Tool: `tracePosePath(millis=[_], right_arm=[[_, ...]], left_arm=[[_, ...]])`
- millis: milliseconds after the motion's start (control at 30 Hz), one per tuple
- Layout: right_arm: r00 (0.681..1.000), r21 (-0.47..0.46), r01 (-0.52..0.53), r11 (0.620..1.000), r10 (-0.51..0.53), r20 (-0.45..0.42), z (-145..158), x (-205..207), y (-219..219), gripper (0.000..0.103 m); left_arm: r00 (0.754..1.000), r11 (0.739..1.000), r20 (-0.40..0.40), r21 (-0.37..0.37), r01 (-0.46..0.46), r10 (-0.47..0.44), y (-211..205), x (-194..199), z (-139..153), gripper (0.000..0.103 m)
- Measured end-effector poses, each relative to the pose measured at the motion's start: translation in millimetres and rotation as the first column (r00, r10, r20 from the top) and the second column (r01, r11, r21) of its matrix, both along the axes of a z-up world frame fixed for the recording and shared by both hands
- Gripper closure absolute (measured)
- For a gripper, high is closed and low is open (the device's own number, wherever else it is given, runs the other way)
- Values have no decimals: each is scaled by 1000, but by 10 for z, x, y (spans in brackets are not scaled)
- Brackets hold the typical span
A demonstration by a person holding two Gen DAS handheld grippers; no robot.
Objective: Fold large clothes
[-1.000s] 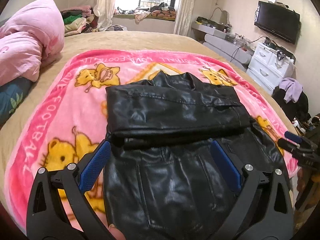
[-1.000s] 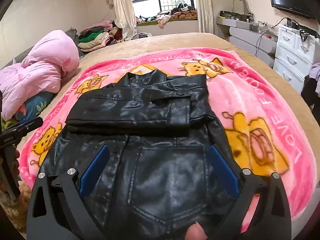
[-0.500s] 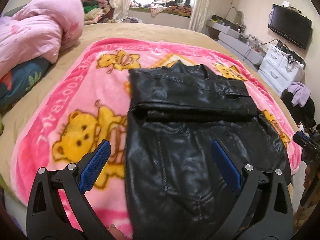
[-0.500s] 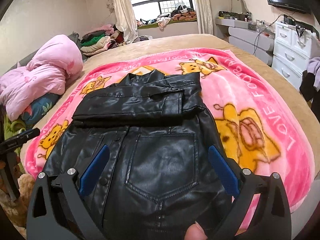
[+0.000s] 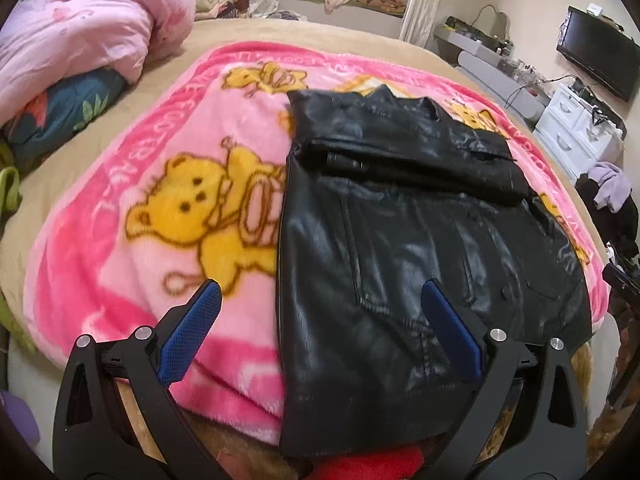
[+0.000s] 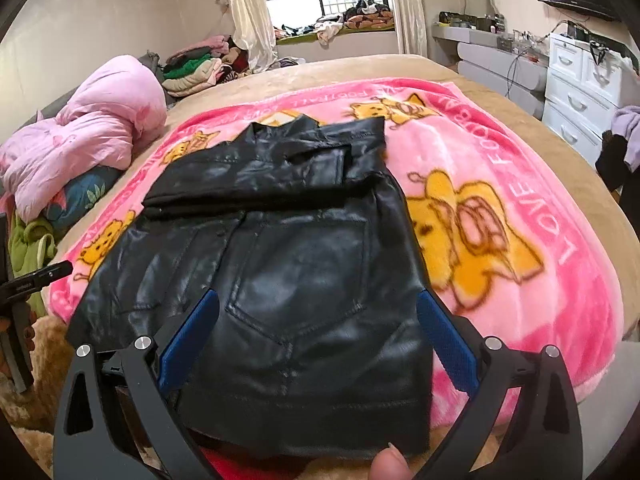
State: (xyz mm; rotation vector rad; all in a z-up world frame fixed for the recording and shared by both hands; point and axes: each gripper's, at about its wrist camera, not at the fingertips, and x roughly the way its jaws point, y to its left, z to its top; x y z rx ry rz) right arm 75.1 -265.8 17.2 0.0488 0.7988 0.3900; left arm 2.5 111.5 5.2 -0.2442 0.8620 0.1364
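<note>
A black leather jacket (image 5: pixel 404 240) lies flat on a pink cartoon blanket (image 5: pixel 160 208) on the bed, sleeves folded across its upper part. It also shows in the right wrist view (image 6: pixel 288 264). My left gripper (image 5: pixel 320 300) is open and empty, above the jacket's near left hem. My right gripper (image 6: pixel 316 312) is open and empty, above the jacket's near right hem. The left gripper's tip (image 6: pixel 40 276) shows at the left edge of the right wrist view.
A pink duvet (image 5: pixel 92 36) and a dark floral pillow (image 5: pixel 60 116) lie at the bed's left. White drawers (image 6: pixel 580 88) and a TV (image 5: pixel 600 56) stand on the right. Clothes pile by the window (image 6: pixel 196 68). The bed's near edge is just below the grippers.
Both grippers have drawn back toward the bed's near edge, and the left one has shifted left. The jacket has not moved. Both stay open.
</note>
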Motion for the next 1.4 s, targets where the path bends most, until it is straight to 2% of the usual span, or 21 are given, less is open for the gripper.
tracePosePath(millis=[200,467,600,667,833,1067,1167,1233,1267,1333,1400], right_arm=[[1000,17,7,1000,-7,-18,-105,-59,-119,5],[999,-23,-10,1000,9,-45,-228,-106,-187,5],[998,-24,-19,1000,18,-65,-310,-128,-252,5],[996,-22,-30,999,28,-84,-364,-139,-282,5],[991,-32,-59,998,55,-122,-473,-135,-313,5],[975,32,-72,997,77,-210,-720,-45,-446,6],[966,73,-76,994,91,-241,-834,-14,-473,19],[968,74,-94,993,109,-228,-840,-48,-446,26],[967,81,-108,991,124,-221,-822,-69,-434,36],[970,75,-120,990,133,-201,-770,-100,-417,45],[982,70,-124,990,133,-136,-623,-163,-422,72]], left_arm=[[999,1000,-37,-9,-9,9,-21,-107,-159,9],[996,999,-92,-46,-27,23,7,-199,-392,9],[994,998,-107,-68,-17,9,5,-212,-466,9],[994,994,-112,-109,-5,-8,16,-215,-527,10],[991,993,-134,-117,3,-19,-8,-217,-643,11],[990,989,-138,-150,10,-31,26,-266,-735,14],[990,989,-139,-146,9,-30,23,-266,-737,14],[990,990,-141,-144,8,-29,20,-262,-740,14],[989,989,-142,-146,7,-28,25,-261,-744,14],[989,988,-146,-153,1,-23,48,-254,-753,14],[988,989,-152,-149,-1,-22,49,-235,-764,16]])
